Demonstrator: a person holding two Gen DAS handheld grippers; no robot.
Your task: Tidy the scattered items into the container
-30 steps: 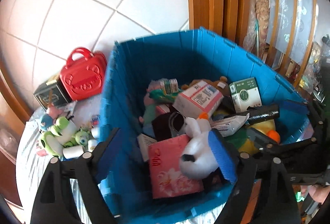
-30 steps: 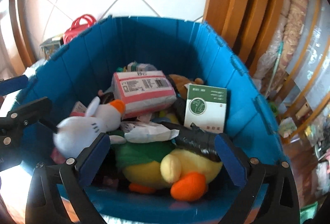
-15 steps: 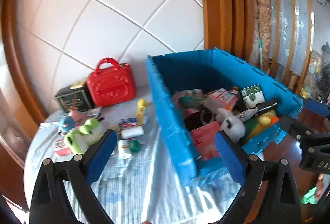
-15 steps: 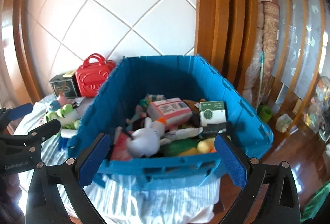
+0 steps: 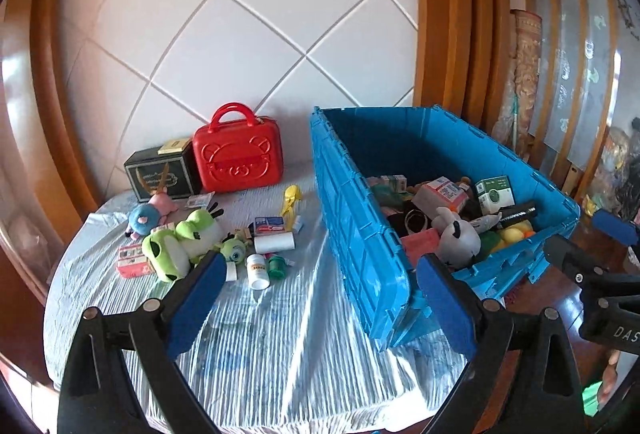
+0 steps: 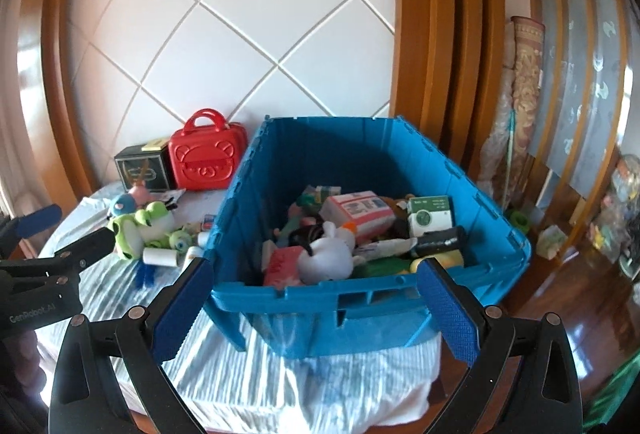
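The blue bin stands on the right of the cloth-covered table, holding boxes, a yellow duck and a white plush. Left of it lie a green frog plush, a blue-and-pink plush, a white bottle, a white roll and a small blue box. My left gripper hangs open and empty above the table's near side. My right gripper is open and empty in front of the bin's near wall.
A red carry case and a black box stand at the back against the tiled wall. Wooden frames and a rolled rug rise to the right. The floor drops away beyond the table's right edge.
Both grippers have drawn back and up, away from the bin. The white plush that lay against my left pad now rests in the bin. The table and scattered items have come into view.
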